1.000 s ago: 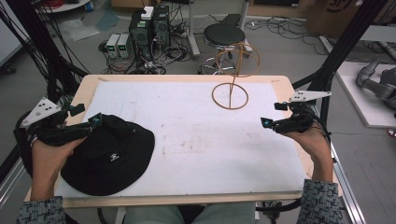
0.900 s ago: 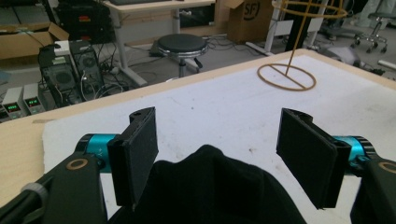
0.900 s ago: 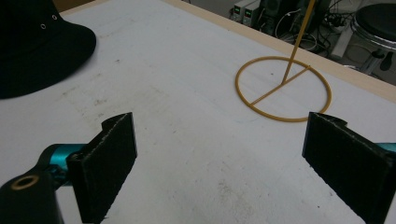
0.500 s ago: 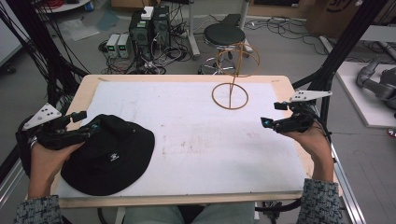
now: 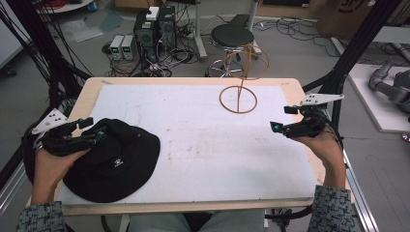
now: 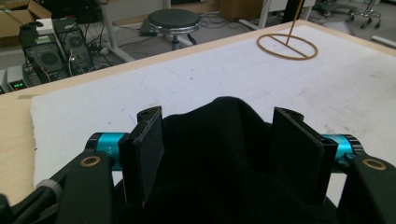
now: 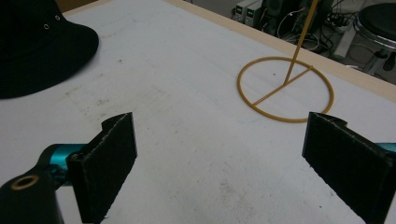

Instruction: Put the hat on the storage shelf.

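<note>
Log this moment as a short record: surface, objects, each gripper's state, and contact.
surface: white mat on a wooden table
hat: black bucket hat, near-left part of the mat
stand: tan wire hat stand, ring base at far centre-right, upright stem
left gripper: jaws open, set on either side of the hat's crown; not yet closed
right gripper: jaws open, nothing between them, over bare mat at the right
contact: hat and stand well apart
</note>
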{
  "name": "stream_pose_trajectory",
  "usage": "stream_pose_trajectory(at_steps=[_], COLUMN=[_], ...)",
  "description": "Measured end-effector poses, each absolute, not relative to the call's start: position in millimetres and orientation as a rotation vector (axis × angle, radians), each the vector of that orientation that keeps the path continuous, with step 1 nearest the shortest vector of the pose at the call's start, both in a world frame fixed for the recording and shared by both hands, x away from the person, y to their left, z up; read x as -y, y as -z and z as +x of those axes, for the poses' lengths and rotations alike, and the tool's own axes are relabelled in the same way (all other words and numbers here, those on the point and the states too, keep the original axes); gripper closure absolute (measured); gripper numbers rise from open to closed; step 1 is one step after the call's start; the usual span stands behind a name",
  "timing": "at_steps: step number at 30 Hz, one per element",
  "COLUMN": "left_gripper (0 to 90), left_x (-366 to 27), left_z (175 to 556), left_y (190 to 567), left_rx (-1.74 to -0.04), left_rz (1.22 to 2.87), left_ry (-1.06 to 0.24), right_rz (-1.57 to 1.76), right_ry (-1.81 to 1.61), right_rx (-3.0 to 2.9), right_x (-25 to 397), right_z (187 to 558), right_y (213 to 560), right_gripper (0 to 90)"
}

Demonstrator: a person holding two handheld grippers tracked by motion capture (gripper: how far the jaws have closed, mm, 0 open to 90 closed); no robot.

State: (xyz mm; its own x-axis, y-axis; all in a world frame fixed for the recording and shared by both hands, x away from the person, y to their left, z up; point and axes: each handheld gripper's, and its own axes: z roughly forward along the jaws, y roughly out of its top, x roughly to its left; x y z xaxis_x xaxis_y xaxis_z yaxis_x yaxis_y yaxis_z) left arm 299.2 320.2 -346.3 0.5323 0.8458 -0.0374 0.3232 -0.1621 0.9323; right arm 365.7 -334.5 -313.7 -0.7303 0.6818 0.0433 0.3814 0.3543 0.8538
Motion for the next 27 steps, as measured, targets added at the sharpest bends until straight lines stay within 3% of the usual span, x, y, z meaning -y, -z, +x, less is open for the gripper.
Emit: stream_pose_trajectory(at_steps=[27], left_gripper=[50.2], left_x=[-321.9], left_z=[300.5], left_y=[351.2], left_rx=[-0.985], left_rz=[1.748], left_ry=[-0.584], right_rz=[0.951], right_ry=[-1.318], right_rx=[-2.316], right_x=[335.7], right_z=[366.8], right_y=[316.2], right_gripper=[9.7])
